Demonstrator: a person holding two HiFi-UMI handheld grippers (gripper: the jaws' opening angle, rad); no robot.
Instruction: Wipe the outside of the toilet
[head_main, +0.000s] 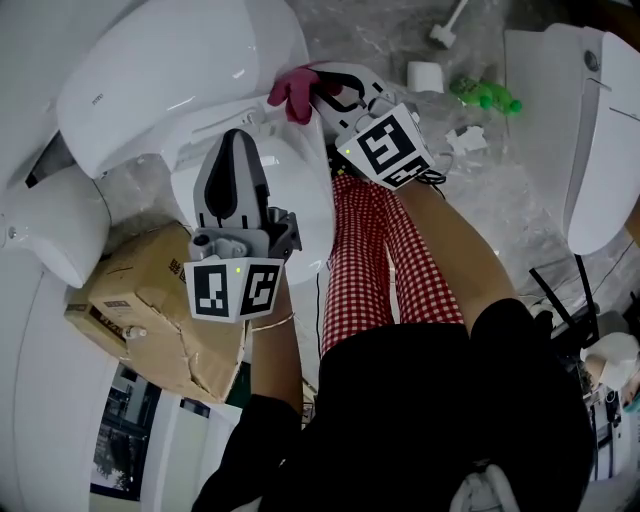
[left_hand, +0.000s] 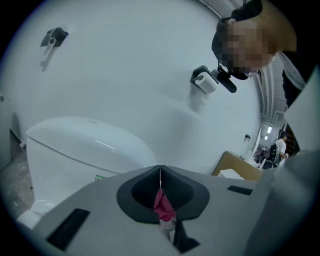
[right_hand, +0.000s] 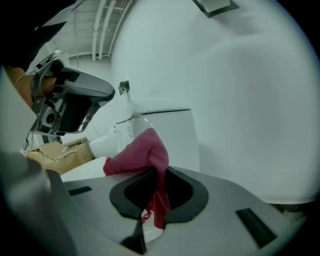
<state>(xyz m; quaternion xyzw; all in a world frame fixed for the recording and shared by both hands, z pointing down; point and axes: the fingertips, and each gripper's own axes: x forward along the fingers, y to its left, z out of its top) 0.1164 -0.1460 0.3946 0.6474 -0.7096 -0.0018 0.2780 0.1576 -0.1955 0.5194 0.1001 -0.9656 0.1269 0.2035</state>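
Observation:
The white toilet (head_main: 170, 60) stands at the upper left with its lid down. My right gripper (head_main: 322, 88) is shut on a pink cloth (head_main: 290, 90) and holds it against the toilet's right side by the seat hinge. In the right gripper view the cloth (right_hand: 140, 152) bunches up over the closed jaws (right_hand: 159, 175), with the toilet (right_hand: 165, 130) just beyond. My left gripper (head_main: 237, 135) hovers over the closed seat, jaws shut. In the left gripper view its tips (left_hand: 160, 170) meet, with a sliver of pink in the slit below. The toilet lid (left_hand: 85, 145) lies ahead.
A torn cardboard box (head_main: 150, 300) sits at the toilet's left. A second white toilet (head_main: 590, 130) stands at the right. A paper roll (head_main: 425, 75) and a green bottle (head_main: 485, 95) lie on the floor behind. The person's red-checked trouser leg (head_main: 375, 250) is beside the bowl.

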